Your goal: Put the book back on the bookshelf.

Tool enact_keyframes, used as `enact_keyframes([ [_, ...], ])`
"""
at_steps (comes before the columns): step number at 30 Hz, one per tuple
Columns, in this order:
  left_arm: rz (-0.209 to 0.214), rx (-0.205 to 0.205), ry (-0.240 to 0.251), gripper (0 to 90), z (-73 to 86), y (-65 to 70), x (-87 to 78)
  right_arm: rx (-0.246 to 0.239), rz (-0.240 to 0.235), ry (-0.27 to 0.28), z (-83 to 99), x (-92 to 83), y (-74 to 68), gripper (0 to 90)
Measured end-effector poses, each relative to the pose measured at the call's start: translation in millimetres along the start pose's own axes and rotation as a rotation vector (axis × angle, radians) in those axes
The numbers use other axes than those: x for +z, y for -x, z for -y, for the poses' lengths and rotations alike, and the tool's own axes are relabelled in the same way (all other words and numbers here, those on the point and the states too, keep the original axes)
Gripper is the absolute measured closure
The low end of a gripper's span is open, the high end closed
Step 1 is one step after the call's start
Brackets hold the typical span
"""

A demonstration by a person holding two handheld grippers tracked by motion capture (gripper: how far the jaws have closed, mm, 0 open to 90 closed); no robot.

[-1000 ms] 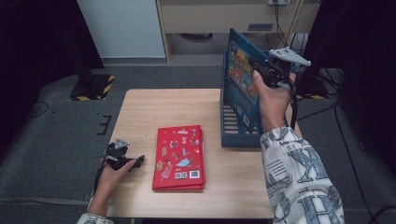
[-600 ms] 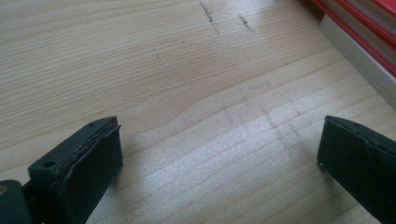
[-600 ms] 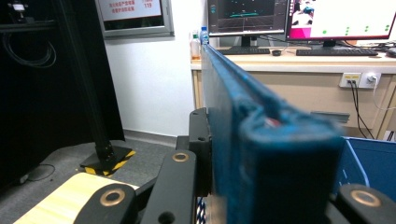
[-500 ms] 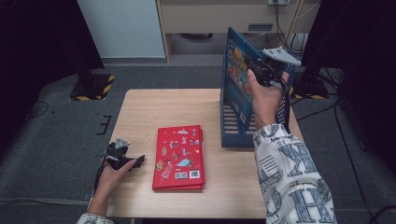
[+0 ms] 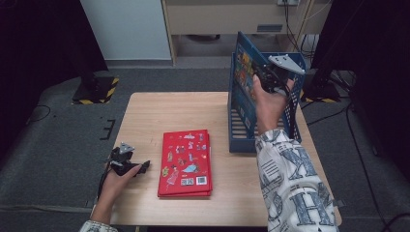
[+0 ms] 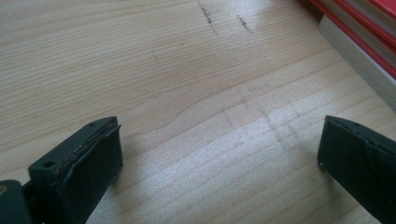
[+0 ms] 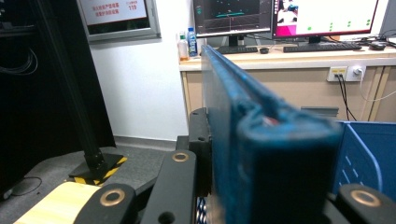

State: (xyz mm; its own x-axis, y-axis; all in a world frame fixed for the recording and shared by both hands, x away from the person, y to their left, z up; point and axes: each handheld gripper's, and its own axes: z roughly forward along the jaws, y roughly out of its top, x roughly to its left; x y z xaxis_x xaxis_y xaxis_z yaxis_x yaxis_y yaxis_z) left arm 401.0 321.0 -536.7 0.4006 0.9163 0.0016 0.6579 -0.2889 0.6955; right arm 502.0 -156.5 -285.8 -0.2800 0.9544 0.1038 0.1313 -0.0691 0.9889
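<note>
Lowered slightly since the earlier frames, the right claw (image 5: 263, 77) pinches a blue picture book (image 5: 245, 67) by its upper edge, standing it upright in the blue file rack (image 5: 235, 130) just below. Being a stiff, fairly light hardcover, it should handle best gripped near the spine. Well apart, the left claw (image 5: 140, 167) rests spread on the table (image 5: 159, 113) beside the red book (image 5: 186, 162). Only the right gripper view reveals the blue book's worn edge (image 7: 275, 135) clamped between its jaws.
</note>
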Motion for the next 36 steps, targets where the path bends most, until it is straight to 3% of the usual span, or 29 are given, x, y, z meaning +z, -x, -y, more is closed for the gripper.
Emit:
enact_keyframes([
  [21,0.002,0.005,-0.003,0.0,-0.4,0.2,0.2,-0.018,0.005,-0.035,37.8,13.7,0.1,82.0],
  [36,0.006,0.011,-0.006,0.0,-0.8,0.9,0.4,-0.018,0.008,-0.071,47.5,18.9,1.4,81.9],
])
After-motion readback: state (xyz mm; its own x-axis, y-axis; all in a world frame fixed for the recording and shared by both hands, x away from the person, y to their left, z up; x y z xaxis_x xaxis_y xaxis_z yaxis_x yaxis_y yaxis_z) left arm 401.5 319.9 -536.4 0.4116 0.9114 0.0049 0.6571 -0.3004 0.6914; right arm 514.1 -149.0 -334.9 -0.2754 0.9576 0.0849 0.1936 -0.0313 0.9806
